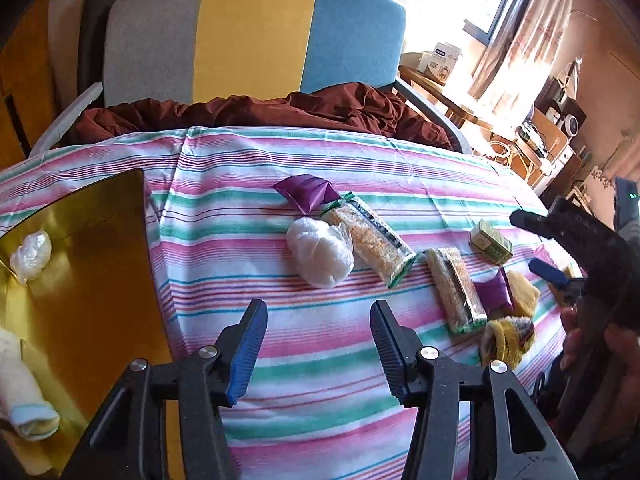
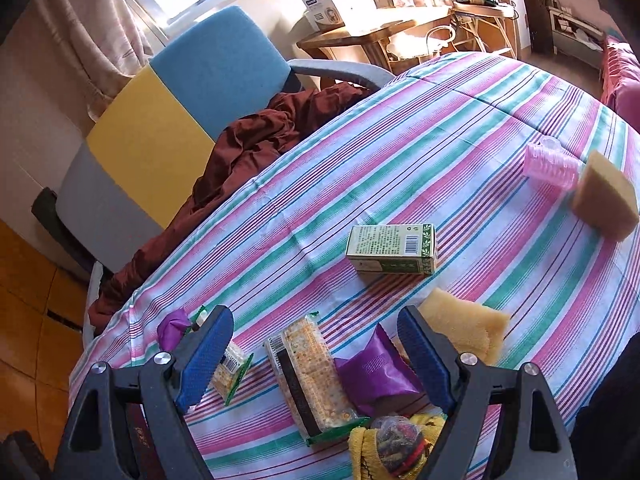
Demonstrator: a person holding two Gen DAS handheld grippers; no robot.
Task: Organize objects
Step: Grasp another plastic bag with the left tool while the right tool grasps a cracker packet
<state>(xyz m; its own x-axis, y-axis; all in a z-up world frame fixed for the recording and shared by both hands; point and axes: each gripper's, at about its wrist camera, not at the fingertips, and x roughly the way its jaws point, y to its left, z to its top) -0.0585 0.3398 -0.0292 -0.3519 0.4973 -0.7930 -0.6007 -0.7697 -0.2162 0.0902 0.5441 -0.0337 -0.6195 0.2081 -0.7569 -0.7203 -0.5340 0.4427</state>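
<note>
Snacks and oddments lie on a striped tablecloth (image 1: 320, 360). My left gripper (image 1: 318, 306) is open and holds nothing; it hovers just short of a white plastic-wrapped ball (image 1: 320, 252), a purple packet (image 1: 306, 194) and a cracker pack (image 1: 368, 240). Further right lie a second cracker pack (image 1: 454, 288) and a green box (image 1: 490, 240). My right gripper (image 2: 316, 316) is open above a cracker pack (image 2: 308, 372) and a purple packet (image 2: 374, 372), touching neither. Beyond them sit the green box (image 2: 390, 248) and a yellow sponge (image 2: 464, 328).
A gold tray (image 1: 92, 260) at the left holds a plastic-wrapped lump (image 1: 31, 254) and a rolled towel (image 1: 24, 396). A pink ribbed cup (image 2: 552, 166) and a brown sponge (image 2: 604, 196) lie far right. A striped chair (image 1: 252, 36) with maroon cloth (image 1: 260, 110) stands behind the table.
</note>
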